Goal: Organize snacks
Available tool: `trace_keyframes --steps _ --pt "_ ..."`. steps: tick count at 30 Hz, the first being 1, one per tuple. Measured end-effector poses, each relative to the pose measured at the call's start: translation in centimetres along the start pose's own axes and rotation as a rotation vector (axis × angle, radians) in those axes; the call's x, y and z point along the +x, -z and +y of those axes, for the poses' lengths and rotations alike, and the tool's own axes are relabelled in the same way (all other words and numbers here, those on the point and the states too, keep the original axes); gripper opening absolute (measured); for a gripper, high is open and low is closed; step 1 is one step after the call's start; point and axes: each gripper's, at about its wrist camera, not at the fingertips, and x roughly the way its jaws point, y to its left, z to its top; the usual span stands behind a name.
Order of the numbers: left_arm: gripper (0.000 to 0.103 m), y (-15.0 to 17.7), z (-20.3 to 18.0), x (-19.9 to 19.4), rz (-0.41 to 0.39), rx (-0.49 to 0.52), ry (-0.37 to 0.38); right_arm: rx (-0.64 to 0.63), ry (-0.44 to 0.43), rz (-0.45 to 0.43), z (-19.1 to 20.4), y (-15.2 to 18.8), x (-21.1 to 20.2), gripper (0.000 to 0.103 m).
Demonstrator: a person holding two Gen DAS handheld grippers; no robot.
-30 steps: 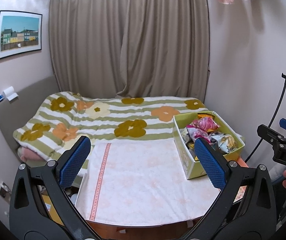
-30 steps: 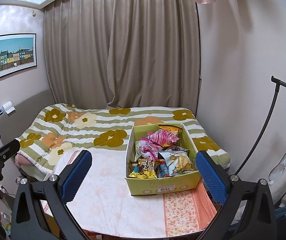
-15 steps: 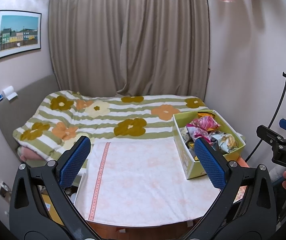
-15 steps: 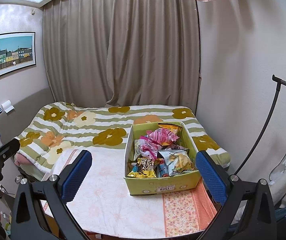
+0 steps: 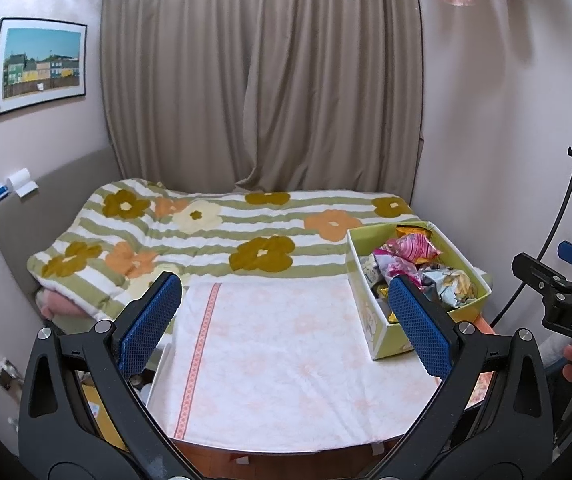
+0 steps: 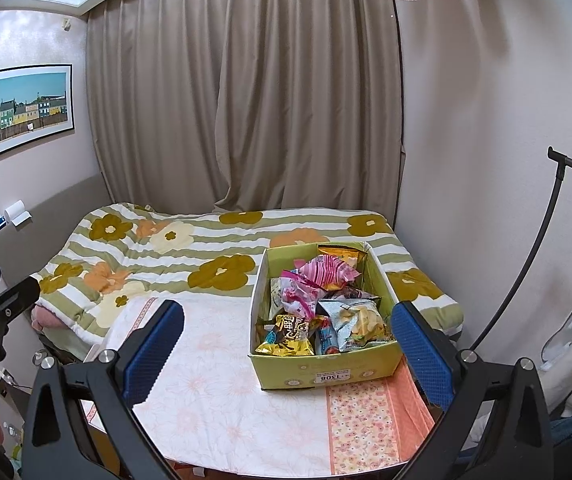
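A yellow-green cardboard box [image 6: 326, 376] [image 5: 374, 324] stands at the right side of a small table covered by a pale floral cloth [image 6: 213, 384] [image 5: 277, 360]. It is heaped with several snack packets: a pink striped bag [image 6: 328, 270] [image 5: 414, 246], a light blue chip bag [image 6: 360, 318] [image 5: 450, 286], a gold and black packet [image 6: 290, 334]. My left gripper [image 5: 286, 312] hangs open above the bare cloth, left of the box. Open too, my right gripper [image 6: 288, 338] hovers in front of the box with nothing between its fingers.
A bed with a green-striped flowered duvet [image 5: 213, 236] [image 6: 157, 256] lies just behind the table. Beige curtains [image 6: 245, 100] close the back wall. A black stand's pole [image 6: 526, 280] rises at the right. The table's near edge [image 5: 286, 450] is close below me.
Both views drift slightly; the right gripper has shifted a little, so the box sits slightly further left in its view. Both grippers stay open and empty.
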Motion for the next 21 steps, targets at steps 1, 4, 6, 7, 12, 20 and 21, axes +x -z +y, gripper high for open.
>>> trace_keyframes --steps 1,4,6,7,12,20,21 --pt "0.103 0.06 0.04 0.0 0.002 -0.001 0.001 0.0 -0.001 0.0 -0.03 0.01 -0.02 0.103" --pt "0.103 0.04 0.1 -0.02 0.007 -0.002 -0.003 0.0 -0.002 0.001 -0.02 0.05 -0.01 0.103" --pt "0.103 0.05 0.15 -0.02 0.009 -0.002 -0.007 0.002 -0.002 0.001 -0.02 0.05 -0.04 0.103" --pt "0.103 0.06 0.22 -0.09 0.007 -0.003 -0.008 0.001 -0.002 0.001 -0.03 0.03 -0.02 0.103" --pt "0.103 0.07 0.37 -0.38 -0.013 -0.009 -0.034 0.001 -0.002 0.002 -0.12 0.0 0.02 0.103" --pt "0.103 0.22 0.85 0.3 0.003 -0.026 -0.036 -0.002 -0.004 0.009 0.1 0.36 -0.06 0.103" --pt "0.103 0.21 0.8 0.44 0.004 -0.024 -0.04 -0.004 -0.004 0.012 0.19 0.47 -0.09 0.103"
